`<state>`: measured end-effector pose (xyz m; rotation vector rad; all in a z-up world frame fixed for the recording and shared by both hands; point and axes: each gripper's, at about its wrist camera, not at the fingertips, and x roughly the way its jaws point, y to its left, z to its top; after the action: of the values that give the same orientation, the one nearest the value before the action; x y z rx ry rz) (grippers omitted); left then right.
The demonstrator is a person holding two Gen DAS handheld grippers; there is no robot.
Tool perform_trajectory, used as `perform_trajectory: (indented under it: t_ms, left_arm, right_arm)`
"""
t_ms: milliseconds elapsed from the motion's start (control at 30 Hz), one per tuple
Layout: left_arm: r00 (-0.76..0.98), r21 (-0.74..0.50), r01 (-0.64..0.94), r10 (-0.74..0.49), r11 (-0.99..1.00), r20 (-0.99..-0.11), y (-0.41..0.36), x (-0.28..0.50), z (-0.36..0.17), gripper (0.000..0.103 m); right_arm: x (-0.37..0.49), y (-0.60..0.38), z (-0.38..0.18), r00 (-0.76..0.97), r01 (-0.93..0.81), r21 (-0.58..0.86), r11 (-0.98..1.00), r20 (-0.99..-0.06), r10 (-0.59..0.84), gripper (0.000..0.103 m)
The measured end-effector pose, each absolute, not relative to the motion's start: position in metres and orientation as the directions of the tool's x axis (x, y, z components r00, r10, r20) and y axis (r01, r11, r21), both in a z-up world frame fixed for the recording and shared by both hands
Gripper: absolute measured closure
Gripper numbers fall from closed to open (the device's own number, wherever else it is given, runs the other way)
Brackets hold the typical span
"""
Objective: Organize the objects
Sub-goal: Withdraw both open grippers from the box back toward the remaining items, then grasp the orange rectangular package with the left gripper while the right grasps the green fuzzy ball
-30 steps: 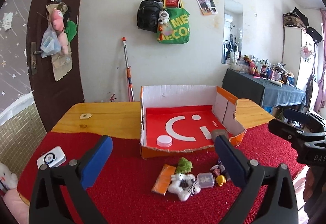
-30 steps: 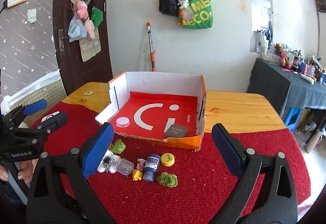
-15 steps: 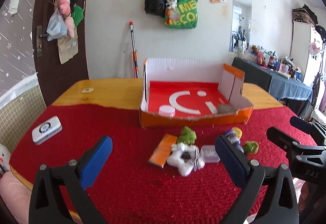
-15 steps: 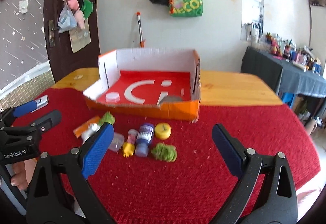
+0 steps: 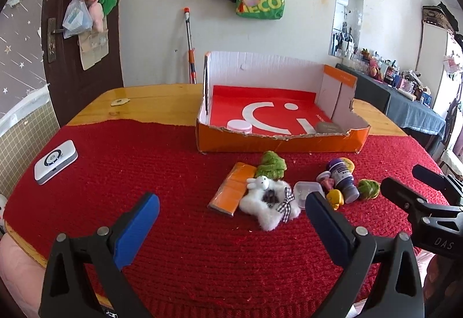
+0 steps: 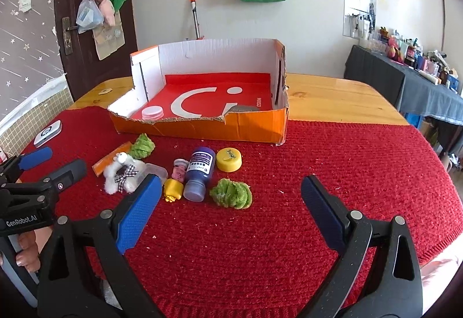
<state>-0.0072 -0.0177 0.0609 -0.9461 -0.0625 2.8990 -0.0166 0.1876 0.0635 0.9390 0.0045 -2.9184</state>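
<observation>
A red cloth (image 6: 332, 161) covers the near part of a wooden table (image 6: 332, 95), where an orange cardboard box (image 6: 202, 126) holds a white lid (image 6: 152, 113) and a grey pad (image 5: 328, 127). In front of it lie a white plush toy (image 5: 269, 202), an orange packet (image 5: 231, 189), a purple bottle (image 6: 199, 170) and a yellow cap (image 6: 229, 159). The left gripper (image 5: 231, 216) and right gripper (image 6: 231, 205) hover above the cloth, jaws spread wide, gripping nothing.

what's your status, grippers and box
Left gripper and right gripper open, empty. Box holds two items; toys loose on red cloth. Nothing in the way.
</observation>
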Motion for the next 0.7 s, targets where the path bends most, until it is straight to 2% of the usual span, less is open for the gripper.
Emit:
perform_trajectory:
  t_ms: [400,700]
  left_arm:
    - [-0.729,-0.032,-0.076,0.077,-0.997,-0.680,-0.036,-0.042,0.047,0.000]
    - [-0.655,0.025,-0.157,0.086,-0.987,-0.750,-0.039,-0.078,0.031,0.001]
  right_arm:
    - [-0.038,0.201,0.048,-0.764,0.042,0.041,-0.998,-0.642,-0.058,0.004]
    - [-0.055,0.207,0.038,-0.723,0.037,0.027,-0.999,-0.689,-0.045,0.004]
